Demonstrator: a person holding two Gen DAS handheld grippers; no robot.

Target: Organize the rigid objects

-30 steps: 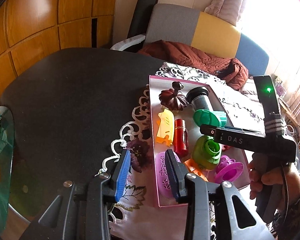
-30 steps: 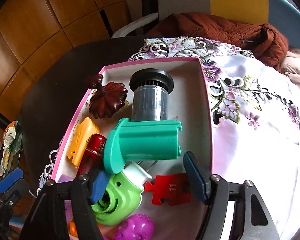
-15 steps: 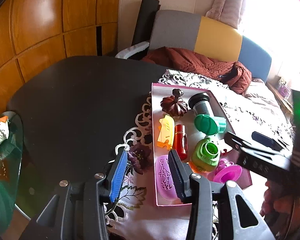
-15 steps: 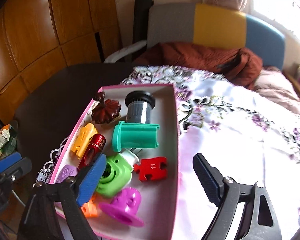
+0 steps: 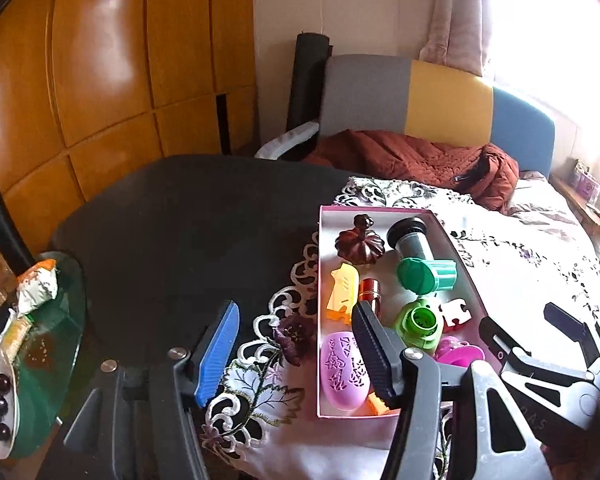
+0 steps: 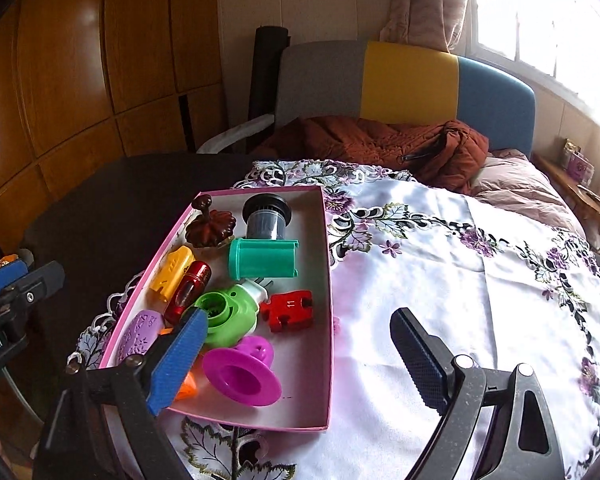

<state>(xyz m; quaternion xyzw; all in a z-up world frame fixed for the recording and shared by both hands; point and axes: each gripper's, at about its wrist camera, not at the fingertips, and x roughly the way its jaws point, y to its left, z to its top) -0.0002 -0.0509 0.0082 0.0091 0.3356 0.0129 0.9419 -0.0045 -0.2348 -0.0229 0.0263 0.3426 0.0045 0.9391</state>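
A pink-rimmed box [image 6: 327, 264] [image 5: 319, 320] sits on the embroidered cloth and holds several rigid objects: a dark wooden pumpkin [image 6: 210, 229], a black cylinder [image 6: 266, 216], a teal cylinder [image 6: 262, 258], a yellow piece [image 6: 170, 274], a red tube [image 6: 188, 292], a green round piece [image 6: 226, 314], a red puzzle piece [image 6: 290, 310], a magenta funnel [image 6: 242, 376] and a lilac oval [image 5: 345, 372]. My left gripper [image 5: 296, 354] is open and empty over the box's near left corner. My right gripper [image 6: 296, 354] is open and empty above the box's near right edge.
The white floral cloth [image 6: 460, 280] covers the right part of a dark round table [image 5: 180, 220]. A glass side table [image 5: 32, 340] with snacks stands at the left. A chair with a brown jacket [image 6: 380, 144] stands behind the table.
Both grippers have pulled back and up from the box. The right gripper, which was close over the teal cylinder, now hovers empty further back. The objects stay in the box.
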